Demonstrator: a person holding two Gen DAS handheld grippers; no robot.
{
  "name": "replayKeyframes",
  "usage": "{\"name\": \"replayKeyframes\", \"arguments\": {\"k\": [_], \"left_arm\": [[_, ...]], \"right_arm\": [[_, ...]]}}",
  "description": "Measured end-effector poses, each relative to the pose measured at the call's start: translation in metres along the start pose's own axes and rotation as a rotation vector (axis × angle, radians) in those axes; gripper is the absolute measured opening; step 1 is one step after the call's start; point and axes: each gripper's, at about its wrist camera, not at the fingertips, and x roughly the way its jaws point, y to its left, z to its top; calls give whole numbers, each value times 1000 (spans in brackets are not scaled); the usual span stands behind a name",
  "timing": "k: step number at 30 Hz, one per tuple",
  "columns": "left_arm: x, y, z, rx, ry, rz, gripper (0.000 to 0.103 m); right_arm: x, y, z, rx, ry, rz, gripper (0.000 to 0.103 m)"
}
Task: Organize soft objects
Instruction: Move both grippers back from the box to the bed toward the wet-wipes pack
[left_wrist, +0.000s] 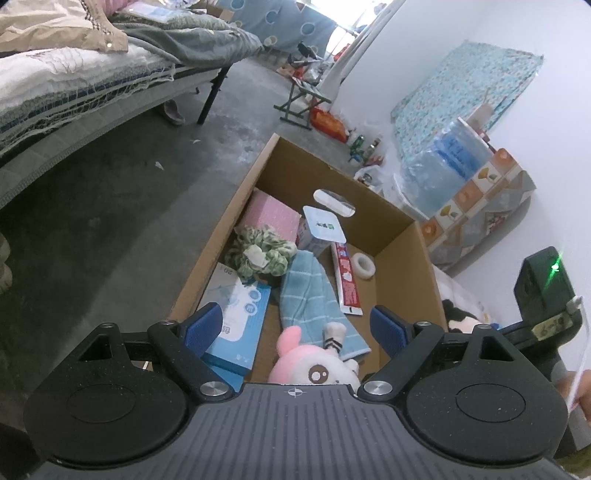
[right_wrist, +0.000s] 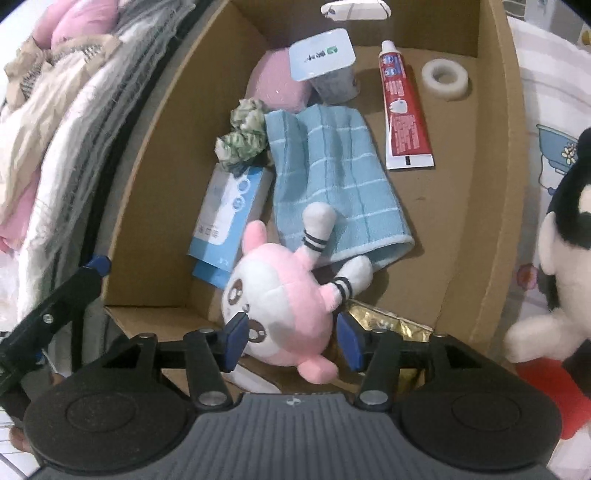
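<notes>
A pink and white plush rabbit (right_wrist: 284, 295) lies at the near end of an open cardboard box (right_wrist: 495, 147). My right gripper (right_wrist: 291, 339) straddles its head from above; the left pad brushes the face, the right pad stands just clear, so it is open. A light blue towel (right_wrist: 332, 177), a green scrunchie (right_wrist: 243, 136) and a pink sponge (right_wrist: 273, 81) also lie in the box. In the left wrist view my left gripper (left_wrist: 295, 323) hangs open and empty over the box's near end, above the rabbit (left_wrist: 314, 365) and towel (left_wrist: 306, 291).
The box also holds a toothpaste tube (right_wrist: 404, 110), a tape roll (right_wrist: 445, 79), a lidded cup (right_wrist: 323, 55), a blue carton (right_wrist: 229, 210) and a gold packet (right_wrist: 388, 321). A black and white plush (right_wrist: 565, 229) sits outside on the right. A bed (left_wrist: 74, 92) stands at left.
</notes>
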Motion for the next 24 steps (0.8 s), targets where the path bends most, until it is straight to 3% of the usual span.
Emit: {"name": "replayKeyframes", "arguments": {"k": [5, 9, 12, 24], "left_arm": [[-3, -6, -1, 23, -5, 23, 90], [-5, -22, -5, 83, -18, 46, 95], [-3, -42, -11, 155, -19, 47, 97], [9, -164, -35, 464, 13, -34, 103]], "right_arm": [[-34, 0, -20, -55, -153, 31, 53], [-73, -11, -61, -91, -348, 65, 65], [-95, -29, -98, -72, -474, 97, 67], [-146, -123, -213, 60, -886, -17, 68]]}}
